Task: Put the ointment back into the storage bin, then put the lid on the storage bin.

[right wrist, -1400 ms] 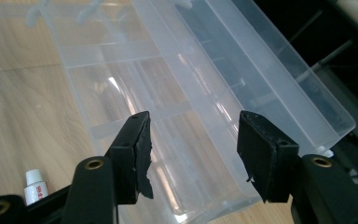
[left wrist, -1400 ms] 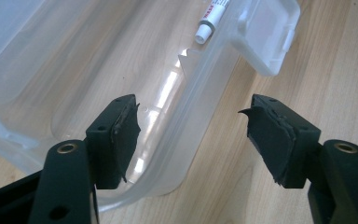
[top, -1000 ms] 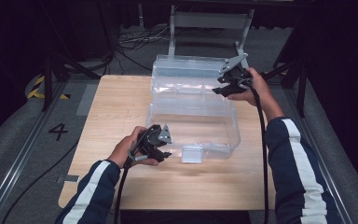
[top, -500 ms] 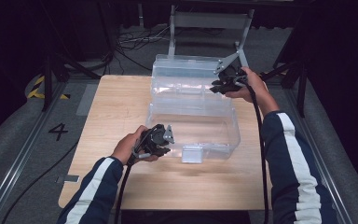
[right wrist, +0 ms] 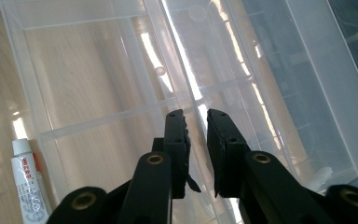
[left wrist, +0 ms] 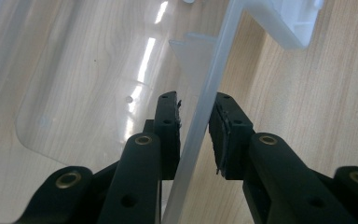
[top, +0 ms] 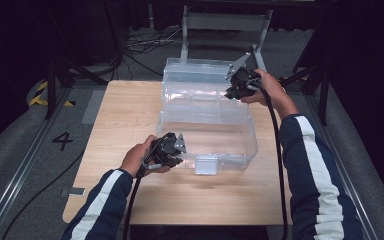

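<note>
- The clear plastic storage box with its hinged lid thrown open [top: 207, 132] sits at the centre of the high view, on the pale wooden bench [top: 125, 115]; its lid [top: 200, 80] stands toward the top of the frame.
- The left tongs [top: 176, 150] are at the box's lower-left corner – in the left gripper view [left wrist: 195, 135] the jaws have just been closing, narrow, with the box's thin clear wall between them.
- The right tongs [top: 232, 90] are at the upper right, on the lid's edge – their jaws have likewise just been closing, narrow, about a clear rim [right wrist: 196, 135].
- A small white tube with red print [right wrist: 28, 184] lies at the lower left of the right gripper view, beside the box.
</note>
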Available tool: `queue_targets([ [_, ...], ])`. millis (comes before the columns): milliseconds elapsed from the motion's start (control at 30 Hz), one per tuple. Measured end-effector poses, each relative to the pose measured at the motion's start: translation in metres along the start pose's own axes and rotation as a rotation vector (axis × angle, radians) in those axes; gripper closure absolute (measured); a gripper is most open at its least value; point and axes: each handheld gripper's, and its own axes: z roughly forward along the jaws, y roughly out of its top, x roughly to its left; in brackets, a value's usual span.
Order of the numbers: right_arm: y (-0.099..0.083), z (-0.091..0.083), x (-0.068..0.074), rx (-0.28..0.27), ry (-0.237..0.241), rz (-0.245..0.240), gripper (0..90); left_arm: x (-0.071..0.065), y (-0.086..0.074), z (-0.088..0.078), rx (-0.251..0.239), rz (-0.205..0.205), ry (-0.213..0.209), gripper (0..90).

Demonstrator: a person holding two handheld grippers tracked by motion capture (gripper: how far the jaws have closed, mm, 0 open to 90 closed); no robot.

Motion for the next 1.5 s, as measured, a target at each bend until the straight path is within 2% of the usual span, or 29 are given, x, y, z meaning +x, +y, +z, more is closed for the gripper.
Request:
queue_targets([
  [267, 0.003, 0.001, -0.001, 0.022, 0.006, 0.001, 78.7, 0.0, -0.001, 0.0, -0.006, 0.011, 0.002, 73.8],
  [400, 0.005, 0.002, -0.001, 0.029, 0.006, 0.002, 79.0, 0.0, -0.001, 0.0, -0.011, 0.003, 0.004, 73.7],
  [467, 0.005, 0.001, 0.0, 0.032, 0.003, -0.003, 79.4, 0.0, -0.001, 0.0, -0.01, 0.003, 0.004, 73.7],
  [567, 0.006, 0.001, 0.002, 0.039, -0.001, -0.045, 81.3, 0.0, -0.001, 0.0, -0.009, 0.003, 0.002, 73.8],
  [767, 0.009, 0.0, 0.002, 0.055, 0.01, -0.061, 82.3, 0.0, -0.001, 0.0, -0.007, 0.011, 0.006, 73.8],
  [1033, 0.01, -0.003, 0.004, 0.064, 0.016, -0.077, 84.1, -0.002, 0.0, 0.001, -0.004, -0.015, 0.013, 73.1],
  [1200, 0.011, -0.005, 0.007, 0.072, 0.02, -0.082, 84.9, -0.003, 0.002, 0.001, 0.027, 0.014, 0.029, 72.6],
  [1500, 0.013, -0.007, 0.01, 0.088, 0.023, -0.1, 86.5, -0.004, 0.001, 0.002, 0.016, -0.004, 0.03, 71.4],
])
